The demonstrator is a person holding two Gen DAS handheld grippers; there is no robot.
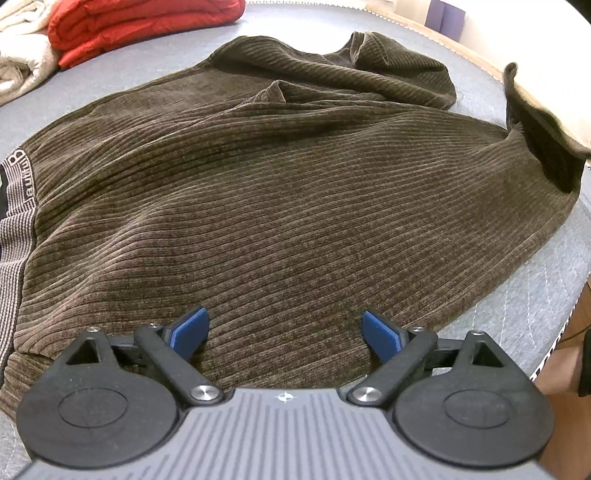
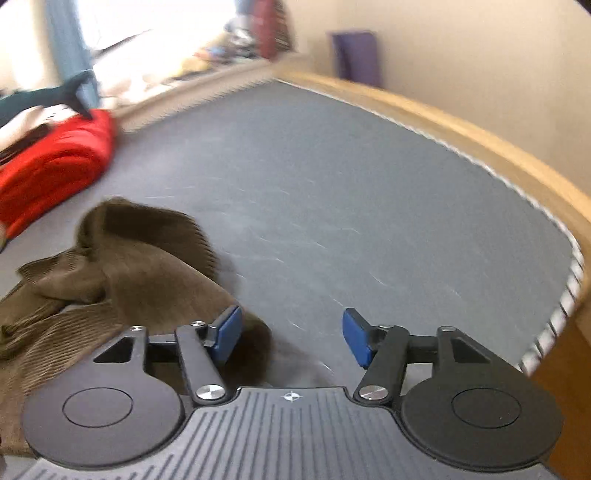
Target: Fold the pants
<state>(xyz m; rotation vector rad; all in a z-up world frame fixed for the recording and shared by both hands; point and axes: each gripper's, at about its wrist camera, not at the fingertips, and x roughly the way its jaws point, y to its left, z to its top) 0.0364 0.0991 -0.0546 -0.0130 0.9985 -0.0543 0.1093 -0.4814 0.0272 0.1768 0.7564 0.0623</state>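
Brown corduroy pants (image 1: 277, 192) lie spread over a grey mattress (image 1: 535, 295), with the striped waistband (image 1: 18, 206) at the left edge and bunched leg ends at the far side. My left gripper (image 1: 284, 332) hovers just above the near part of the cloth, jaws wide and empty. In the blurred right wrist view, a crumpled end of the pants (image 2: 122, 266) lies at the lower left. My right gripper (image 2: 291, 339) stands open over bare mattress (image 2: 351, 184), its left pad beside the cloth edge, with nothing between the pads.
A folded red blanket (image 1: 140, 26) and cream fabric (image 1: 22, 62) lie at the far left of the mattress. A wooden bed frame (image 2: 480, 147) rims the far and right sides. A purple object (image 2: 356, 57) stands by the wall. A cream pillow corner (image 1: 546, 107) sits at right.
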